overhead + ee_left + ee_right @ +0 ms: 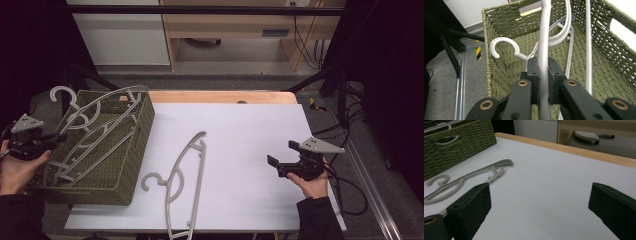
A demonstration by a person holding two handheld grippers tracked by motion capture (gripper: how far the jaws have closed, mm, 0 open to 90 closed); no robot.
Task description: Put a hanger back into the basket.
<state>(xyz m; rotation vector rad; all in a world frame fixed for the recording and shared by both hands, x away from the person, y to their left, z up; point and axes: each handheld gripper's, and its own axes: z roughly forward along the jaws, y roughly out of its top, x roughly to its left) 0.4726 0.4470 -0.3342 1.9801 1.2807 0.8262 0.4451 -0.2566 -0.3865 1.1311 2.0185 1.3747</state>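
A green woven basket point(136, 145) stands at the table's left edge with grey plastic hangers point(107, 100) lying tilted in it, their hooks near its far left corner. My left gripper point(56, 139) reaches over the basket's left rim. In the left gripper view it point(543, 68) is shut on one hanger's thin bar point(544, 37), above the basket's point(506, 22) inside. A hook point(501, 43) curls just behind the jaws. Another grey hanger point(182, 175) lies flat on the white table. My right gripper point(282, 162) hovers open at the right, jaws wide point(541, 202), pointing toward that hanger point(474, 173).
The white table top point(240, 125) has a wooden strip point(220, 96) along its far edge. Beyond it are a cabinet and a wooden shelf on the floor. Cables point(350, 190) trail off the table's right side. In the right gripper view the basket point(456, 142) sits at the far left.
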